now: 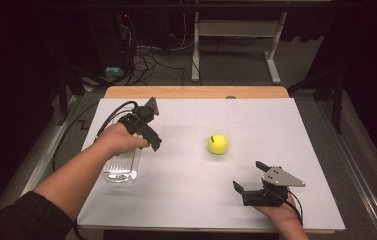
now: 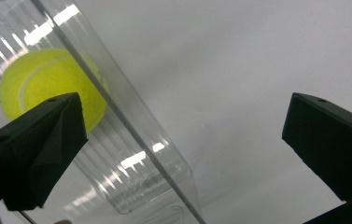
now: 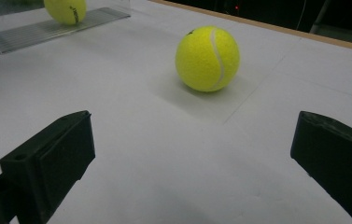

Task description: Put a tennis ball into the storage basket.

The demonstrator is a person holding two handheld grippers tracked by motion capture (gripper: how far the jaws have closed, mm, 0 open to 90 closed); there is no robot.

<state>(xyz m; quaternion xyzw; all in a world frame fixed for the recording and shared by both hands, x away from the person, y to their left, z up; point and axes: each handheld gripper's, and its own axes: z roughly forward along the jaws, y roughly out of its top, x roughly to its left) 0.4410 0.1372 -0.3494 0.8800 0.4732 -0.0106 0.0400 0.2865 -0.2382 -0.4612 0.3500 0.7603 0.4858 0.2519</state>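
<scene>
A yellow tennis ball (image 1: 217, 144) lies loose on the white table cover, right of centre. My right gripper (image 1: 247, 175) stands open a little in front of it; in the right gripper view the ball (image 3: 207, 58) sits ahead, between the widely spread jaws of the right gripper (image 3: 192, 135). A second tennis ball (image 2: 47, 84) rests inside a clear plastic container (image 1: 121, 167) at the left. My left gripper (image 1: 143, 127) hovers open over the container's far end, holding nothing. In the left gripper view the left gripper (image 2: 183, 121) has one jaw over the container wall (image 2: 131, 154).
The white sheet (image 1: 286, 125) covers most of a wooden table (image 1: 196, 92). Beyond the far edge are table legs (image 1: 195, 50) and cables (image 1: 146, 60) on a dark floor. In the right gripper view the container (image 3: 47, 28) with its ball (image 3: 65, 9) lies far left.
</scene>
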